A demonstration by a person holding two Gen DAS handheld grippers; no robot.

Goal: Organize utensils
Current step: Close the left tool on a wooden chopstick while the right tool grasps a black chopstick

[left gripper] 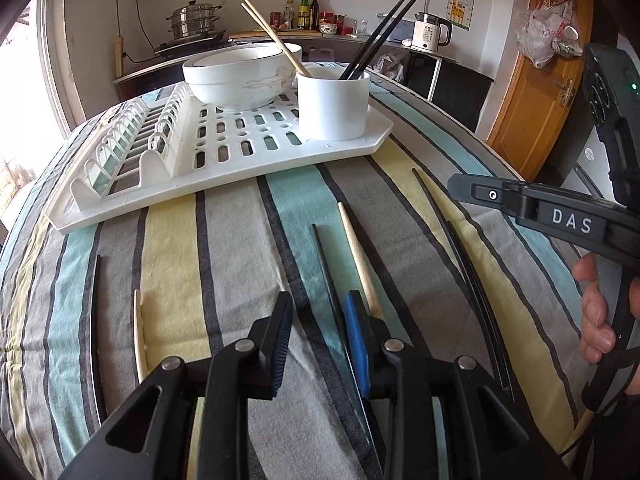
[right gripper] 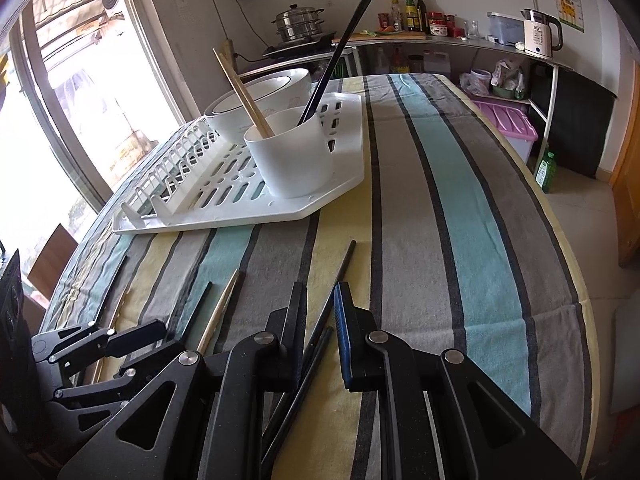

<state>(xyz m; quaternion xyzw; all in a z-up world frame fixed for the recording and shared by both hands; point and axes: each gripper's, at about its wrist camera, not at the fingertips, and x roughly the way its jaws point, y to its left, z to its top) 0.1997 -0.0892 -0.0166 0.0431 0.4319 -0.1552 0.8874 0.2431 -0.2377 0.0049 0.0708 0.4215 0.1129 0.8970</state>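
We hold the left gripper [left gripper: 318, 322] open over the striped tablecloth [left gripper: 224, 264], a black chopstick [left gripper: 326, 268] and a wooden chopstick [left gripper: 356, 256] lying by its blue finger. The right gripper [right gripper: 320, 320], stamped "DAS", gapes above a black chopstick pair [right gripper: 320, 332]. More chopsticks stand in the white holder [left gripper: 333, 104] on the drying rack [left gripper: 224, 152]. The kettle [left gripper: 430, 32] reads "55".

Loose chopsticks [left gripper: 360, 256] are lying along the tablecloth's [right gripper: 460, 208] near edge; the rack [left gripper: 224, 168] is blocking the far-left corner.
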